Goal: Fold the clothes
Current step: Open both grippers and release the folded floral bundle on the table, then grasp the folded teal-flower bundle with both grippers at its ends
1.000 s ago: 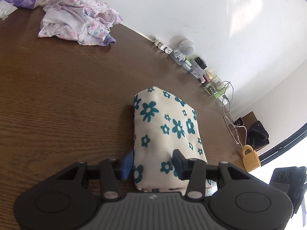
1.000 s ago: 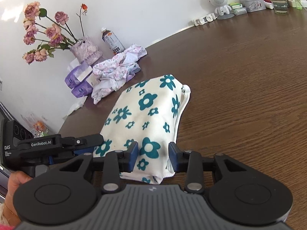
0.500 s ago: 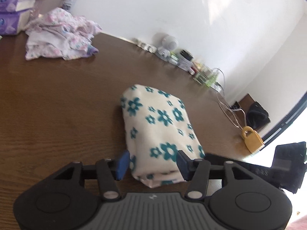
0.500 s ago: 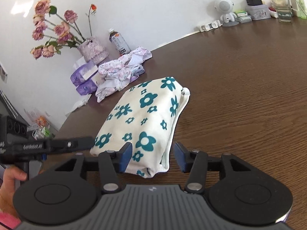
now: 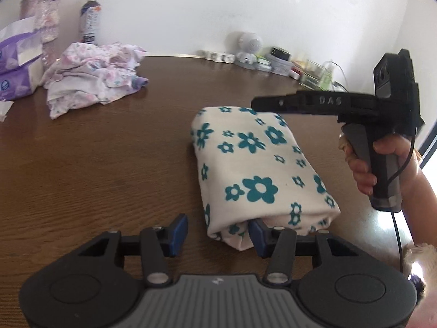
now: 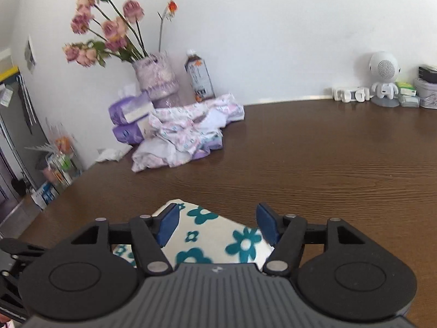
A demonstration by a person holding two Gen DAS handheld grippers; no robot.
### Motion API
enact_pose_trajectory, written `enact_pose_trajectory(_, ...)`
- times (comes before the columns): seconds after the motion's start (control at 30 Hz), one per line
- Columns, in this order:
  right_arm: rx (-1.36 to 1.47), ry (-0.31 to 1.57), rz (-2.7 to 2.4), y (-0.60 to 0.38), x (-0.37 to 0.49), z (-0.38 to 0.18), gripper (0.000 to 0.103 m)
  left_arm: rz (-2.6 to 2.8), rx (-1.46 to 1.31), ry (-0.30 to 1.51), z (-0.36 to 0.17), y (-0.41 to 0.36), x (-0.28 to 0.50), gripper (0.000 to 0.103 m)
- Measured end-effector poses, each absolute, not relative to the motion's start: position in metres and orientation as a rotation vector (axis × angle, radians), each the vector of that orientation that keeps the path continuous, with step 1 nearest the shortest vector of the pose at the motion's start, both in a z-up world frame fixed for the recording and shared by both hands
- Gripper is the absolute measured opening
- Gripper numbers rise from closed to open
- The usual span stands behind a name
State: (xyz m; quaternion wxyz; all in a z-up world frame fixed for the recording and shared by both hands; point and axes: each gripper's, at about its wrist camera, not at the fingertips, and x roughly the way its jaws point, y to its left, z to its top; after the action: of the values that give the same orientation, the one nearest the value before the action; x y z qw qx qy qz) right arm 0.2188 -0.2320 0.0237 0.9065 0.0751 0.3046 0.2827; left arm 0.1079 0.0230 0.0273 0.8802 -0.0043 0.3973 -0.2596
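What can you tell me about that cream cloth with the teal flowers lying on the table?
The flowered cloth is a soft cream fabric printed with large and small teal flowers, folded into a thick, rounded oblong bundle. It lies flat on the brown wooden table, apart from the crumpled pink clothes. The layered open end faces the left gripper, whose fingers stand open, one at that end; touching cannot be told. The right gripper hangs open above it.

left hand-held gripper point(image 5: 218, 231): jaws spread, low | right hand-held gripper point(image 6: 217, 222): jaws spread, raised, hand-gripped
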Motion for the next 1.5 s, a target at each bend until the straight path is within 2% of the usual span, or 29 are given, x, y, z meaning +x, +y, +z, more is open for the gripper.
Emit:
enact_pose_trajectory(0.07, 0.158, 0.675, 0.589, -0.23, 0.231, 0.02, 0.06, -0.51, -0.002, 0.82, 0.028, 0.026, 0.114, 0.047)
enact_pose_trajectory(0.1, 0.171, 0.702, 0.59, -0.232, 0.233, 0.018, 0.051, -0.494, 0.007, 0.813, 0.029, 0.027, 0.116, 0.047)
enact_pose_trajectory(0.13, 0.185, 0.73, 0.591, -0.233, 0.236, 0.016, 0.047, -0.476, 0.015, 0.807, 0.03, 0.028, 0.12, 0.047)
enact_pose_trajectory(0.33, 0.299, 0.773, 0.6, -0.253, 0.208, 0.009, 0.034, -0.386, 0.028, 0.777, 0.032, 0.038, 0.139, 0.047)
enact_pose_trajectory(0.6, 0.364, 0.806, 0.644, -0.261, 0.158, 0.007, 0.033, -0.277, 0.012, 0.749, 0.035, 0.053, 0.156, 0.049)
enact_pose_trajectory(0.67, 0.376, 0.812, 0.656, -0.26, 0.148, 0.006, 0.033, -0.251, -0.01, 0.74, 0.038, 0.06, 0.154, 0.054)
enact_pose_trajectory(0.9, 0.396, 0.843, 0.729, -0.245, 0.118, 0.003, 0.033, -0.205, -0.127, 0.692, 0.053, 0.093, 0.135, 0.059)
enact_pose_trajectory(1.1, 0.417, 0.853, 0.75, -0.238, 0.106, 0.001, 0.033, -0.329, -0.176, 0.691, 0.054, 0.098, 0.12, 0.059)
enact_pose_trajectory(1.4, 0.472, 0.839, 0.729, -0.245, 0.1, -0.001, 0.033, -0.487, -0.239, 0.738, 0.037, 0.085, 0.121, 0.056)
enact_pose_trajectory(1.5, 0.477, 0.824, 0.722, -0.248, 0.099, -0.001, 0.033, -0.502, -0.254, 0.762, 0.031, 0.081, 0.124, 0.047)
